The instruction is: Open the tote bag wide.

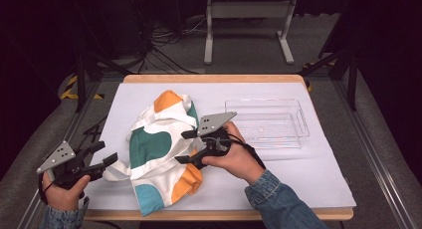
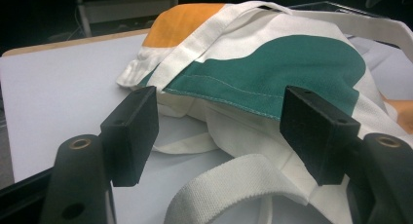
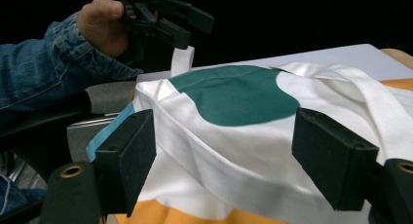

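One cloth bag (image 1: 161, 154), white with teal and orange patches, is lying crumpled on the desk (image 1: 298, 174), left of a clear tray (image 1: 268, 123). Your right hand-held gripper (image 1: 185, 147) is hovering over its right side, jaws wide apart and gripping nothing. Your left hand-held gripper (image 1: 102, 153) is sitting open at the bag's left edge, a strap (image 2: 234, 182) lying between its jaws, unpinched. Whatever lies under the folds is hidden.

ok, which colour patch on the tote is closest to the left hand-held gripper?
The dark green patch in the tote bag middle, just past the left hand-held gripper. The orange and light-teal patches lie farther off.
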Demonstrator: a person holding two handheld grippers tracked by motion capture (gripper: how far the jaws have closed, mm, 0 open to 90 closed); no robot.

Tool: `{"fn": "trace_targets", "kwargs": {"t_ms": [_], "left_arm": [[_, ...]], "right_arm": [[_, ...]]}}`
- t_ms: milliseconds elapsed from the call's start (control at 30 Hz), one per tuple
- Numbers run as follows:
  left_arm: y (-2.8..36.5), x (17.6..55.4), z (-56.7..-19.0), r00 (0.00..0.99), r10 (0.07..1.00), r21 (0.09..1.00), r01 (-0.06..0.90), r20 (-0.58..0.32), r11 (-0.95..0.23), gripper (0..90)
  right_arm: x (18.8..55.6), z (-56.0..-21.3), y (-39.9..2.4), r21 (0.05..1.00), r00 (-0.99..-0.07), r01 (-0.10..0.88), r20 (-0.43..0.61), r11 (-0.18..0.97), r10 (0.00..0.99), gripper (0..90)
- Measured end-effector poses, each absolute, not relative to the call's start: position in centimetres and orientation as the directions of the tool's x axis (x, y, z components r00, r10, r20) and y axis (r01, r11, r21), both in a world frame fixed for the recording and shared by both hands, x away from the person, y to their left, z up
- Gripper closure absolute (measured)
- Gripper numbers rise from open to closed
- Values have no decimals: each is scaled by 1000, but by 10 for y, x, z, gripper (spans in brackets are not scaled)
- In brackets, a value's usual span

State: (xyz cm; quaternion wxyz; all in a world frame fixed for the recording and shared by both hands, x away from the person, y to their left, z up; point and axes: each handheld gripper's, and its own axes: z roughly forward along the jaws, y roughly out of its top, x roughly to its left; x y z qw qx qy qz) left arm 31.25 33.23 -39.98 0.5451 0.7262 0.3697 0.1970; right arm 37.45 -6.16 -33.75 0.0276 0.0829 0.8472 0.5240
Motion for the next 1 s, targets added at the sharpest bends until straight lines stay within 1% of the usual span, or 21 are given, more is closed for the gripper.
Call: {"fn": "trace_targets", "kwargs": {"t_ms": [267, 367, 500, 600, 633, 667, 700, 767, 867, 1000], "left_arm": [[332, 314, -401, 654, 746, 936, 328, -128, -127, 321], [331, 314, -401, 657, 744, 934, 330, -125, -135, 321], [331, 315, -401, 658, 742, 936, 328, -126, -131, 322], [330, 315, -401, 668, 731, 934, 334, -139, -127, 334], [330, 315, -401, 668, 731, 934, 334, -139, -127, 337], [330, 316, -401, 672, 728, 933, 334, -139, -131, 337], [329, 316, -401, 679, 722, 933, 332, -134, -139, 341], [329, 316, -401, 680, 721, 933, 332, -135, -138, 341], [330, 315, -401, 682, 719, 934, 330, -135, -138, 341], [330, 314, -401, 710, 690, 937, 322, -142, -139, 333]], "right_arm": [[374, -347, -47, 867, -990, 105, 46, 488, 130, 253], [373, -350, -42, 853, -993, 96, 44, 512, 114, 281], [372, -353, -38, 836, -996, 80, 42, 543, 83, 368], [371, -355, -35, 816, -998, 55, 30, 575, 52, 515], [370, -356, -35, 810, -999, 46, 31, 584, 37, 587], [370, -356, -35, 810, -999, 46, 31, 584, 37, 587], [370, -356, -34, 803, -999, 41, 38, 594, 17, 766], [370, -355, -35, 801, -999, 32, 40, 598, 0, 865], [369, -352, -37, 807, -1000, 18, 16, 590, 9, 869], [368, -344, -41, 836, -999, 15, -7, 549, 38, 869]]}}
